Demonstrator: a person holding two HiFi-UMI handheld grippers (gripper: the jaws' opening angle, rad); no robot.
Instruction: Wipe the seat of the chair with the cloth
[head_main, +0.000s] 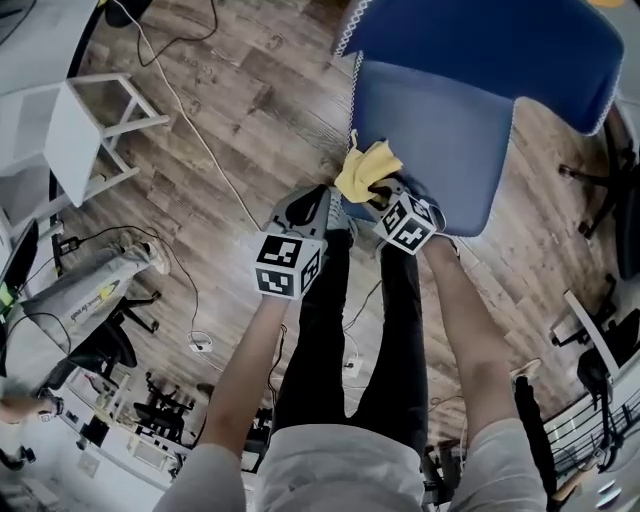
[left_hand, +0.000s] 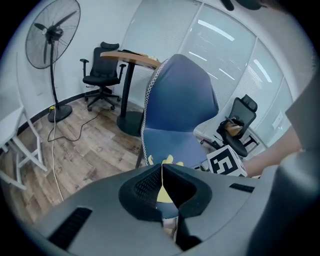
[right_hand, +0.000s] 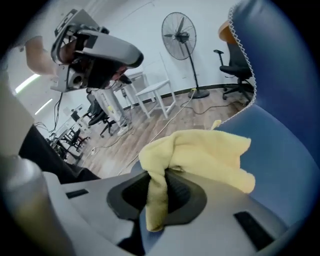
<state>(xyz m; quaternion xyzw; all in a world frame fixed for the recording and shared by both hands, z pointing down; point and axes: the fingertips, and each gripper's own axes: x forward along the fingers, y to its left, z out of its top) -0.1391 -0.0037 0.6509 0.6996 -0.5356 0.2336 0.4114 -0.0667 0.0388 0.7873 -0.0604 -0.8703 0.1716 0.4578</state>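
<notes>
Right gripper (head_main: 382, 192) is clenched on a fold of the yellow cloth (head_main: 366, 170), at the near left corner of the chair seat (head_main: 440, 140). Left gripper (head_main: 318, 200) is closed on nothing, off the seat, just beside the right one. Wipe looks barely begun; most of the seat is bare. To do it well: lay the loose bulk flat, keep jaw tips off the fabric, overlap strokes toward the backrest (head_main: 480, 40). Right gripper view shows the pinch, a strip hanging between the jaws; the head view hides that under bunched cloth. Only the left gripper view shows its jaws meeting.
</notes>
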